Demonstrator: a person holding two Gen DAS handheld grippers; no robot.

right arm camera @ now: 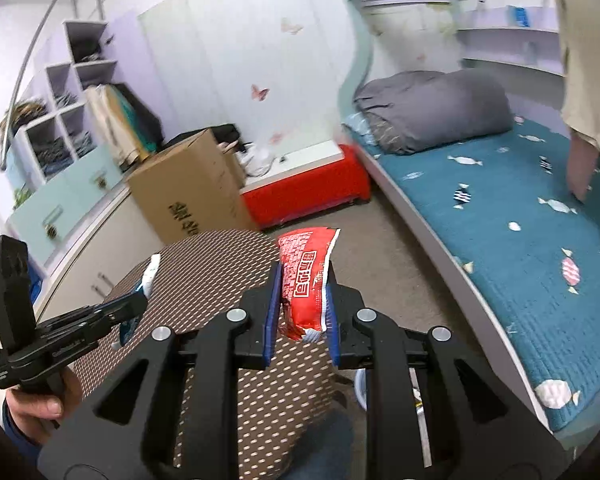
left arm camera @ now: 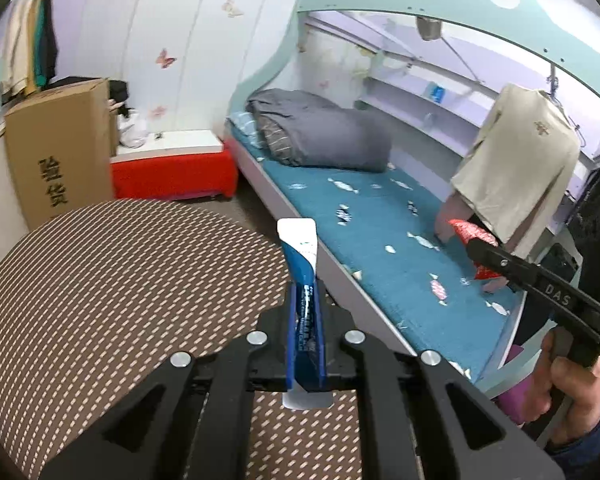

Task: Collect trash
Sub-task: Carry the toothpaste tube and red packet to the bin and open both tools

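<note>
Your left tool (left arm camera: 305, 304) is clamped on a blue and white tube (left arm camera: 300, 252), which stands up between the blue pads at lower centre of the left wrist view; its flat white end points upward and its lower end pokes out beneath the jaws. Below and to the left of it lies the round worktop (left arm camera: 120, 280) with its brown, dotted cover. In the right wrist view the same tube (right arm camera: 146, 276) shows at the lower left, gripped by that tool (right arm camera: 134, 304) over the worktop (right arm camera: 220, 264).

Your right tool (right arm camera: 302, 300) is closed on a red snack wrapper (right arm camera: 306, 276), held upright at the centre of the right wrist view, with its crinkled top above the pads and its torn lower end hanging between them. In the left wrist view that tool (left arm camera: 476, 248) comes in from the right edge, and the red wrapper (left arm camera: 470, 232) shows at its tip, in front of the bed (left arm camera: 380, 248).

The bed, covered in a teal sheet with a candy print, fills the right side of both views, and a rolled grey quilt (left arm camera: 324, 136) lies at its far end. A beige shirt (left arm camera: 520, 168) hangs at the right. A red bench (left arm camera: 172, 176) with a white top stands against the wall at centre left, just beside a tall cardboard box (left arm camera: 60, 148).
</note>
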